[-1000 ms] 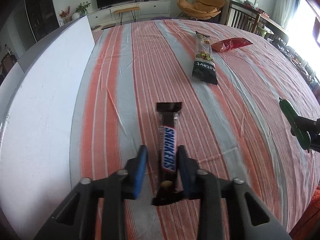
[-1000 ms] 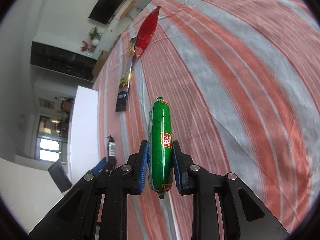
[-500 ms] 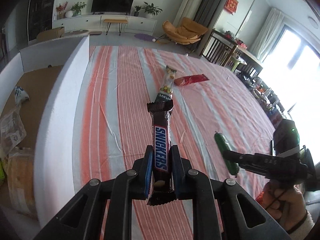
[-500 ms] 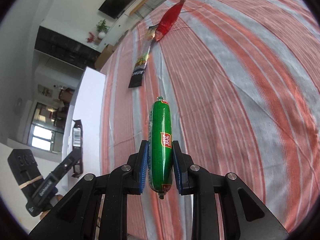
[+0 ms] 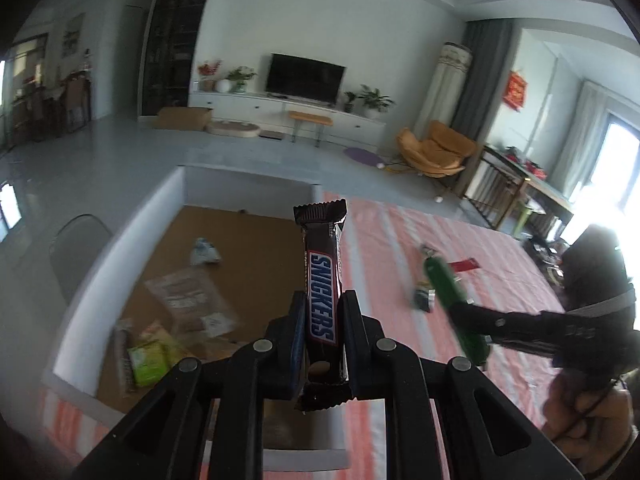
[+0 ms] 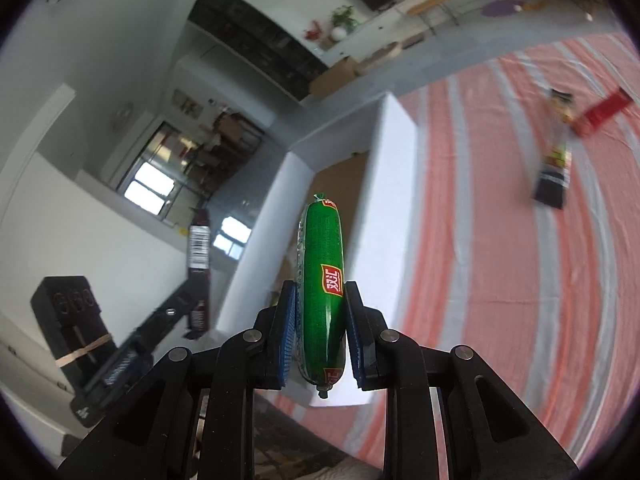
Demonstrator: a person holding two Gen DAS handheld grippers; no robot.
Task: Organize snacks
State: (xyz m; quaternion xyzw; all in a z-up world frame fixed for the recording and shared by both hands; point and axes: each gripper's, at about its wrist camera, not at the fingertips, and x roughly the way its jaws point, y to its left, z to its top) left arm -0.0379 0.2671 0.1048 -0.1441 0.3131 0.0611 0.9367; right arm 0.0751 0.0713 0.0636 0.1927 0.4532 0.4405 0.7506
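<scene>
My left gripper (image 5: 320,320) grips one Snickers bar (image 5: 321,280) above the box (image 5: 120,236); my right gripper (image 6: 320,320) grips one green sausage (image 6: 323,280). Two packets lie on the cloth (image 6: 500,240): one dark (image 6: 554,172), one red (image 6: 604,114).

Legible markings:
- "SNICKERS", blue letters on white, running lengthwise on the brown chocolate bar (image 5: 321,300), centre of the left wrist view
- red label with white characters, not readable, on the green sausage (image 6: 322,292), centre of the right wrist view
</scene>
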